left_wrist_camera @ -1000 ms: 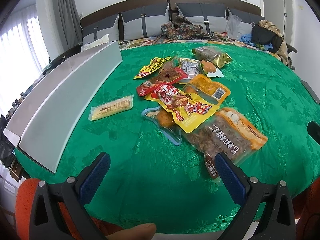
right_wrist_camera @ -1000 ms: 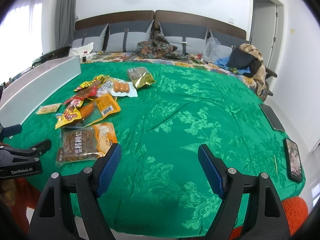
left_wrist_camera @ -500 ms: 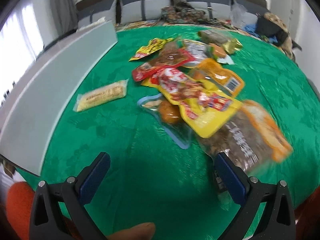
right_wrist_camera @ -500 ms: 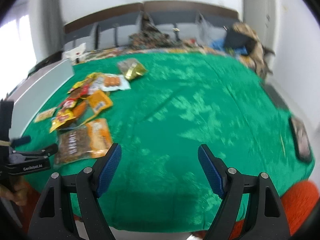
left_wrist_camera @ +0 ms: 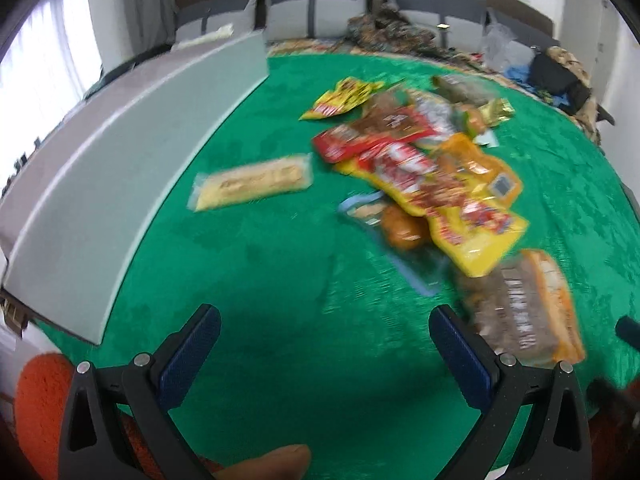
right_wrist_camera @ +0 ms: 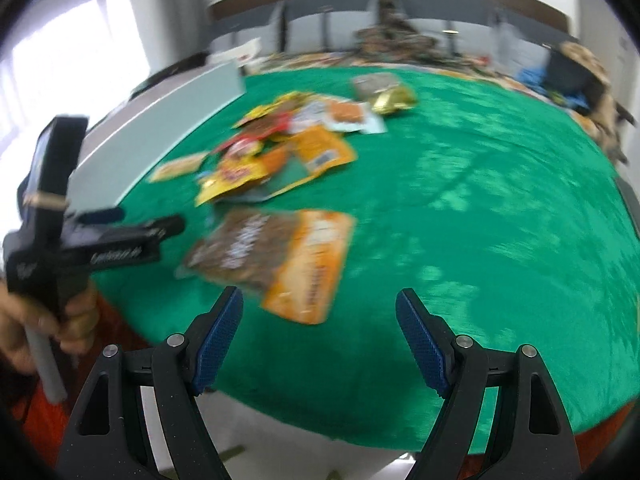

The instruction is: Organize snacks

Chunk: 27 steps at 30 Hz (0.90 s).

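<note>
Snacks lie loose on the green cloth [left_wrist_camera: 280, 360] of a bed, most in a heap [left_wrist_camera: 424, 184]. A pale bar packet [left_wrist_camera: 252, 186] sits apart, nearer the long grey box [left_wrist_camera: 132, 152]. Nearest both tools is the big brown-and-orange walnut bag [right_wrist_camera: 276, 256].

Left tool [left_wrist_camera: 324, 336]: fingers wide apart, empty, low over bare cloth between bar packet and bag. Right tool [right_wrist_camera: 318, 322]: fingers spread, empty, just short of the bag's near edge.

Step in hand looks like the approach to a first pick (frames blurred, so packet edges are uncertain). Best taken by a flat edge or corner, one packet at a time, keeping the tools clear of each other.

A hand [right_wrist_camera: 72, 316] grips the left tool's handle, fingers pointing toward the heap.
</note>
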Tool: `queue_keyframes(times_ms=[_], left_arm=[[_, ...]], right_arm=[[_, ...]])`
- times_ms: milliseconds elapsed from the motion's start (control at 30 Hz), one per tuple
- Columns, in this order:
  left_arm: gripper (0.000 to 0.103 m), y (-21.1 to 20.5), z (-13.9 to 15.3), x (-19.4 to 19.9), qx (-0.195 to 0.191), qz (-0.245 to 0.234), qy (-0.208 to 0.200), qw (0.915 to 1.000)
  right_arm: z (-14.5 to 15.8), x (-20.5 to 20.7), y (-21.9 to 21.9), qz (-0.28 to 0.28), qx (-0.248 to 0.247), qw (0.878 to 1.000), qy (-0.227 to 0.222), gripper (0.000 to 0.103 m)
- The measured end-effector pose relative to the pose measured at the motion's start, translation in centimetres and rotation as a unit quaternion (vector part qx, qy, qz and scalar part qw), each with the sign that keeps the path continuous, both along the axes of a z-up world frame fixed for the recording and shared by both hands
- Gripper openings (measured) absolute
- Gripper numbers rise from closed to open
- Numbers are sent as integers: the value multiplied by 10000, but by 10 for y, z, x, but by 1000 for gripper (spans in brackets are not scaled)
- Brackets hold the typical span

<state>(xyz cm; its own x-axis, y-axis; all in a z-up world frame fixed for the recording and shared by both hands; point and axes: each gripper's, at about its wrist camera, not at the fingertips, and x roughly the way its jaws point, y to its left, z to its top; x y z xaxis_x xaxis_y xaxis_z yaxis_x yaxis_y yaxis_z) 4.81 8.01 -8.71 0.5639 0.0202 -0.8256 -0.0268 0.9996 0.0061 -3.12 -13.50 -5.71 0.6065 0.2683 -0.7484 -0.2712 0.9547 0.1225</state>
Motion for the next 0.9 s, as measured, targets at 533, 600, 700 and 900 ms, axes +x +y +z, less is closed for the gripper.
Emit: queue_keyframes(times_ms=[533,600,700,900], left_arm=[[103,20,-23,7,-73,313,399,9987],[103,20,-23,7,-76,325,383,9987],[103,19,-23,10,-68,324,295,9990],[103,22,-18,45,-51,-337,1274,9913]], right_arm=[[-26,100,-42,-1491,-988,9827,472,82],[-18,97,-73,-1791,-742,9801,426,82],[-18,86,-95,-1901,-871,9774,327,82],[-33,92,-109,-1968,-687,9774,352,82]])
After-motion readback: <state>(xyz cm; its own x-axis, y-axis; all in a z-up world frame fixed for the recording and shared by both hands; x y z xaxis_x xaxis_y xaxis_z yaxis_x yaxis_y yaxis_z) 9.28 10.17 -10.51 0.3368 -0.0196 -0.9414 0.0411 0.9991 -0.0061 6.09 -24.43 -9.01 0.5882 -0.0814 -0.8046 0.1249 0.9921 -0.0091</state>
